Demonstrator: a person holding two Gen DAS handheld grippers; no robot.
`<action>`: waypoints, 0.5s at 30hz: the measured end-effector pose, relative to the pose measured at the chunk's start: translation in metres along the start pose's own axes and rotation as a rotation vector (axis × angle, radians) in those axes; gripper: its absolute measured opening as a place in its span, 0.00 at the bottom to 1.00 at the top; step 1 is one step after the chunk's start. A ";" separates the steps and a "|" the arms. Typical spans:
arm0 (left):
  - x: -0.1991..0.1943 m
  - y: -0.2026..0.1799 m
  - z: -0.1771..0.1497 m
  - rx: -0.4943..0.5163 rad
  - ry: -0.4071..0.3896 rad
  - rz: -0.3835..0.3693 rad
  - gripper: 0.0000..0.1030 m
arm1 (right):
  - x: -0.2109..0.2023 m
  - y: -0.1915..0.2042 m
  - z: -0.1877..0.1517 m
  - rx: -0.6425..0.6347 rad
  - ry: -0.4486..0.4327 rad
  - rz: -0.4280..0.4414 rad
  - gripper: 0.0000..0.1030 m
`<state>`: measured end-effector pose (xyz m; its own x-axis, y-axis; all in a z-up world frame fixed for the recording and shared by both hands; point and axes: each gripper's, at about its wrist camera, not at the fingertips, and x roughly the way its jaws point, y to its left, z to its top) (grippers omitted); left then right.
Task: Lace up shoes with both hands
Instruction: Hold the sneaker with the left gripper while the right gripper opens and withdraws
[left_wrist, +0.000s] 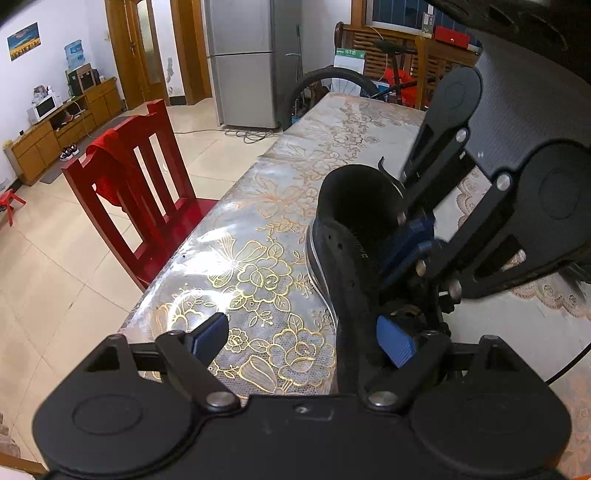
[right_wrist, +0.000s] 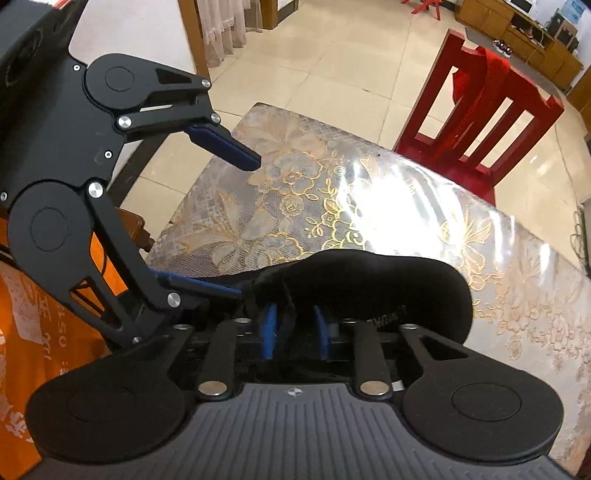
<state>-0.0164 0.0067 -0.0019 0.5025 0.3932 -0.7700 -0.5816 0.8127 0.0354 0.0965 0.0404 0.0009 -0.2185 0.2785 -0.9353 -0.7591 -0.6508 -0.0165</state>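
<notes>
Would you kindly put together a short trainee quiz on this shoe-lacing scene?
1. True or false: the left gripper is open.
2. The chair is: A red, B white, C blue.
3. Fill in: the black shoe rests on the floral-covered ____.
Key: 1 true; 2 A; 3 table.

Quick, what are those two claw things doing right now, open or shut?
Left gripper: open wide, one finger against the black shoe, clamping nothing.
Right gripper: fingers close together at the shoe's opening; cannot tell whether it grips anything.
</notes>
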 end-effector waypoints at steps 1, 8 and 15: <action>0.000 0.000 0.000 -0.001 0.000 -0.001 0.84 | -0.001 0.001 -0.001 -0.004 -0.014 -0.003 0.04; -0.005 0.001 -0.001 0.017 -0.019 -0.007 0.82 | -0.009 0.010 -0.010 -0.033 -0.114 -0.024 0.04; -0.010 0.010 -0.002 0.001 -0.033 -0.065 0.66 | -0.015 0.020 -0.018 -0.064 -0.172 -0.047 0.07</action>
<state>-0.0281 0.0097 0.0047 0.5601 0.3533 -0.7493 -0.5463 0.8374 -0.0136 0.0954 0.0106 0.0088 -0.2899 0.4229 -0.8585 -0.7313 -0.6766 -0.0864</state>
